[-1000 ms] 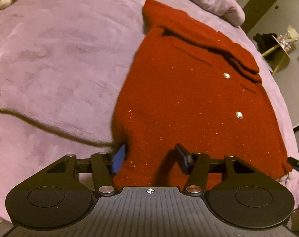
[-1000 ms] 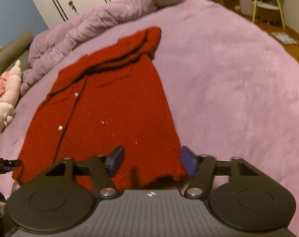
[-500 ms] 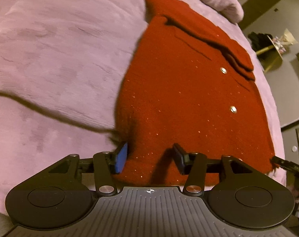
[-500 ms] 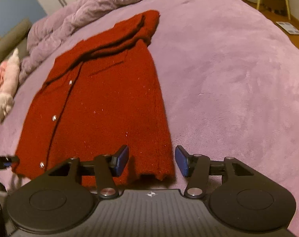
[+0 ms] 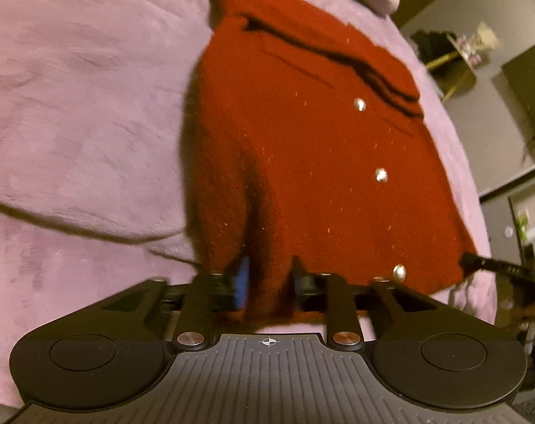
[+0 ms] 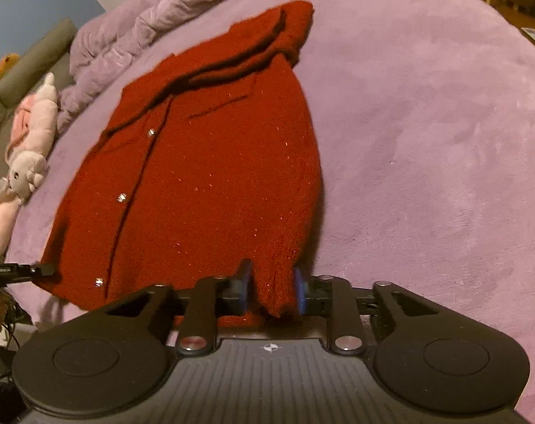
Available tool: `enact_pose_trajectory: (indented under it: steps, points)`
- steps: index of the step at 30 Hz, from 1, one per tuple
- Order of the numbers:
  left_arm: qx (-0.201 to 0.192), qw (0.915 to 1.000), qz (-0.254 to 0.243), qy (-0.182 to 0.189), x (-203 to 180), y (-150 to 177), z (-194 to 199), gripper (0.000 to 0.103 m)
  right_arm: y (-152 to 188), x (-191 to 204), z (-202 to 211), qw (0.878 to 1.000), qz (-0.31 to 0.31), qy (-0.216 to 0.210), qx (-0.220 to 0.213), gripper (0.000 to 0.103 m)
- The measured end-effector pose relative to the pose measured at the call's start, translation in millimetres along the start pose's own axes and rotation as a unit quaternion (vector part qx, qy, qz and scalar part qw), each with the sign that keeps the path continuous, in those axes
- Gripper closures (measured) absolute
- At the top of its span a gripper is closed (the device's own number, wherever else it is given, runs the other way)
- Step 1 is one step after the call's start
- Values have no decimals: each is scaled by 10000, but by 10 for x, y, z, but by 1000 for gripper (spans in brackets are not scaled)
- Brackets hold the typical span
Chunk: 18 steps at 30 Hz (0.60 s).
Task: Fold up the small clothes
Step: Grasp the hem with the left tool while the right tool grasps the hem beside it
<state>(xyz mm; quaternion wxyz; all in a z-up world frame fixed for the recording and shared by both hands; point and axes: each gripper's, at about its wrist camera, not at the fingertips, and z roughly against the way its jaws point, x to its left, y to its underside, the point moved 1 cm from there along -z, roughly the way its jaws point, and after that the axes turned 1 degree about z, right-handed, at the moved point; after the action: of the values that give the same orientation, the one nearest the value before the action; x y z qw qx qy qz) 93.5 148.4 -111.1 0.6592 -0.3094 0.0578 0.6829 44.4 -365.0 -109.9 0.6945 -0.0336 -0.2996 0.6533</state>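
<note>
A red cardigan [image 5: 302, 148] lies spread flat on the bed [image 5: 73, 106], its hem along the near edge and its folded sleeves and collar toward the far side where the rumpled duvet [image 6: 154, 24] is piled. A pink plush toy [image 6: 30, 141] sits at the bed's left edge, well apart from the garment.

The left gripper [image 5: 267, 277] is at the hem's left corner and the right gripper [image 6: 271, 282] at its right corner. Both sets of jaws have just been closing, and each now has a bunched fold of the knit pinched between its blue pads, so both seem to be gripping the cardigan's hem.

The step in hand looks like taking hold of the bottom edge to fold it up toward the collar. To do it well, both grips should catch all the layers of the knit, not just the top one, or the underside will stay behind and wrinkle. Raise the two corners together and level, keeping the hem lightly taut between them so it stays straight. Carry it far enough to meet the folded sleeves squarely, with the side edges lined up, then lay it down before letting go. The thick knit is loose and could slip from a shallow pinch
</note>
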Motion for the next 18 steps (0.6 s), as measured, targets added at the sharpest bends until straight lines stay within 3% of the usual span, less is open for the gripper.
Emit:
enact_pose_trajectory:
  steps: [3,4,5,8,11,14,18]
  points:
    - [94,9997,-227,-42,-51,-23,-25,71,-2,39,-68,9998,33,-21,192,68]
    - [134,9995,-281,-69,-68,-39,-22,84,-13,54,-85,9997,42,-6,239,76]
    - [163,9993,-323,-109,-84,-62,-16,89,-33,68,-98,9995,24,-85,302,85]
    - [84,9997,-5,210,-109,-185,65,91,-141,72,-101,9966,-352,-647,358,86]
    - [-450,9965,141,696,-217,-435,236,91,-359,71,-93,9873,-897,-1293,206,87]
    - [-1047,9898,219,944,-305,-816,348,91,-696,96,-102,9797,-1200,-1585,-250,88]
    - [-1697,9789,621,957,-277,-1307,321,91,-1173,88,-240,9760,-1429,-1426,-816,89]
